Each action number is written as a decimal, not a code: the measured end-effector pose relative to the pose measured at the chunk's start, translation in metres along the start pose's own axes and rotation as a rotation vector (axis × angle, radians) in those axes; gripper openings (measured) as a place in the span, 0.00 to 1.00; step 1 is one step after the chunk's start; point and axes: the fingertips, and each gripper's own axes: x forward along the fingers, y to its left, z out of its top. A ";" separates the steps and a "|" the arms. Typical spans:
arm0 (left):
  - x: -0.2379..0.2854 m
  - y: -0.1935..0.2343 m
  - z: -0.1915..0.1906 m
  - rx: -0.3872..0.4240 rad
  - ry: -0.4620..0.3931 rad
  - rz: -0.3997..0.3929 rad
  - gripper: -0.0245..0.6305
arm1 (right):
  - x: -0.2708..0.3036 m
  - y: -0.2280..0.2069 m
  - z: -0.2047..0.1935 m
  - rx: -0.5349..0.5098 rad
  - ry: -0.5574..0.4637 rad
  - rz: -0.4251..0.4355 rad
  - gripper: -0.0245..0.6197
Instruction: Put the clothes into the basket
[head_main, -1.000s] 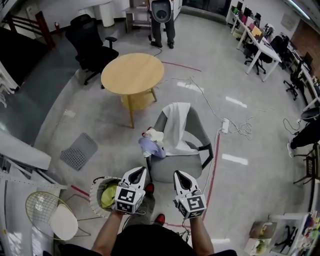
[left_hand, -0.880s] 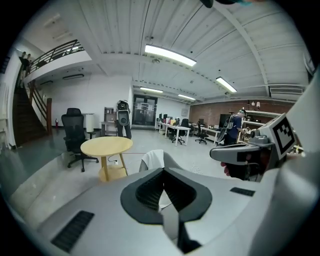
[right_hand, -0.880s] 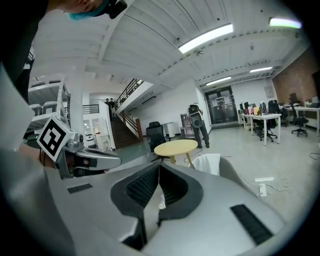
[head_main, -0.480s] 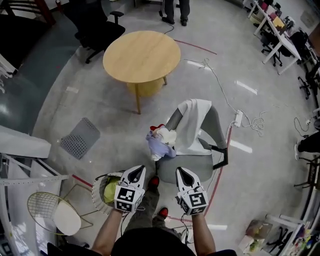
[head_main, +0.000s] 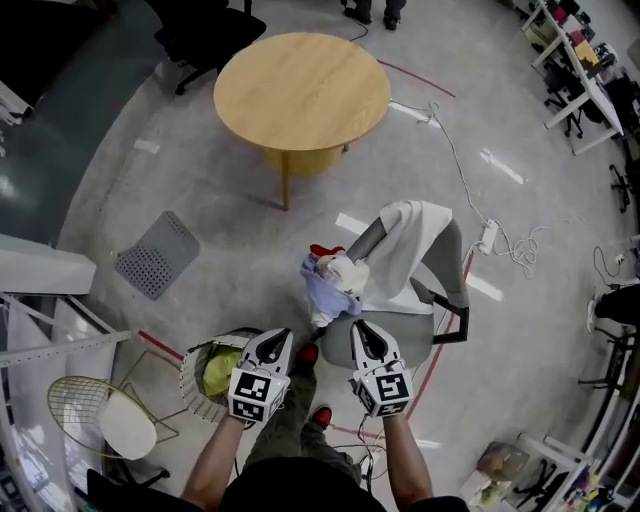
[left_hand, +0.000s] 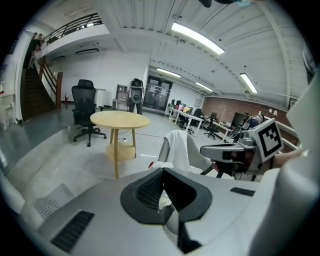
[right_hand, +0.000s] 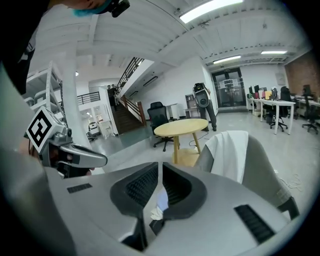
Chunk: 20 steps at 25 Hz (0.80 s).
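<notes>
A grey armchair (head_main: 432, 300) carries a white cloth (head_main: 408, 238) over its back. At its near corner lies a heap of clothes (head_main: 335, 280): lavender, white and red pieces. The round basket (head_main: 188, 378) stands on the floor at the left with a yellow-green garment (head_main: 219, 370) inside. My left gripper (head_main: 281, 338) is shut and empty, hovering by the basket's right rim, short of the heap. My right gripper (head_main: 361, 330) is shut and empty too, just below the heap. The chair (left_hand: 172, 147) shows beyond the left gripper (left_hand: 161, 172), and the right gripper (right_hand: 160, 167) faces the chair (right_hand: 250, 155).
A round wooden table (head_main: 300, 88) stands beyond the armchair. A grey floor mat (head_main: 152, 255) lies to the left and a wire chair (head_main: 98, 420) stands at the lower left. A power strip with cables (head_main: 490, 238) trails on the right. The person's red shoes (head_main: 308, 354) are under the grippers.
Both grippers have come forward and down towards the armchair's heap of clothes, which now lies much closer to their tips. Their jaws stayed shut.
</notes>
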 end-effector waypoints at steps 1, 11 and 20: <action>0.001 0.003 -0.002 -0.007 0.004 0.000 0.05 | 0.008 -0.001 -0.002 -0.004 0.006 0.003 0.08; 0.008 0.024 -0.016 -0.054 0.036 0.022 0.05 | 0.080 -0.022 -0.041 0.003 0.137 0.019 0.29; 0.013 0.036 -0.033 -0.098 0.071 0.030 0.05 | 0.127 -0.036 -0.084 -0.018 0.230 0.010 0.49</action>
